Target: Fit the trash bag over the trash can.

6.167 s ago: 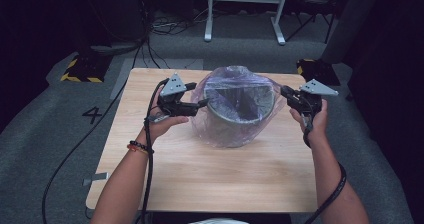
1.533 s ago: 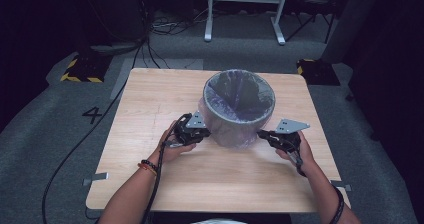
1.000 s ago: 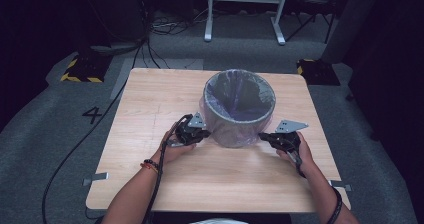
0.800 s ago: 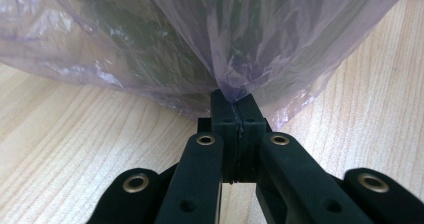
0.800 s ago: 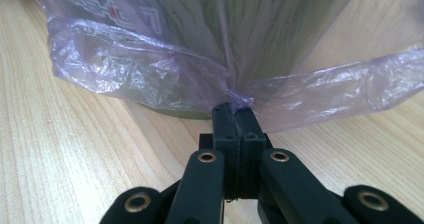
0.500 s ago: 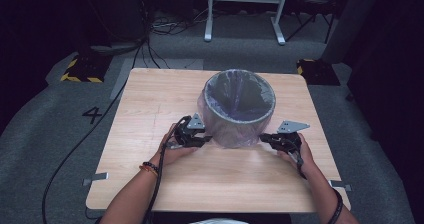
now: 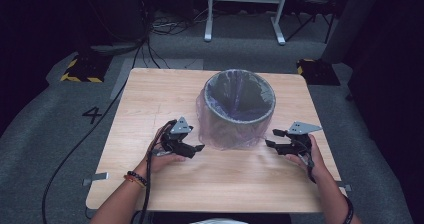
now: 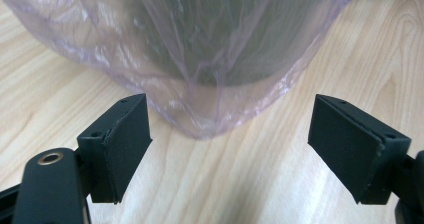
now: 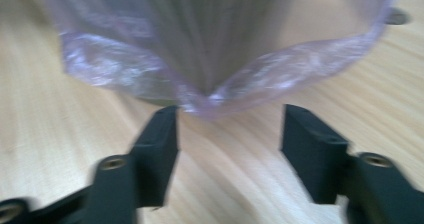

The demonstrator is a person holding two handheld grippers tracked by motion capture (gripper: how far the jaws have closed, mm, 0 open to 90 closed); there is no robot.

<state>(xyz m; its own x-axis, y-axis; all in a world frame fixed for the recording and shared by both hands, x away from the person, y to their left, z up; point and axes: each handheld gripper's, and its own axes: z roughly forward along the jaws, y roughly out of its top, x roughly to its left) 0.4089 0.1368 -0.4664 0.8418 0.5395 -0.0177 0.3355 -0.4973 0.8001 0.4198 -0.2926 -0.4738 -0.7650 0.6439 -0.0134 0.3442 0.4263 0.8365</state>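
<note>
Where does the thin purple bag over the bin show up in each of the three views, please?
High view: the purple bag drapes the bin at table centre, its hem on the table.
Left gripper view: bag across the top, hem just beyond the open jaws.
Right gripper view: bag across the top, its hem just ahead of the open jaws.
Shared landmark: the bag's wrinkled hem lying on the light wood.
</note>
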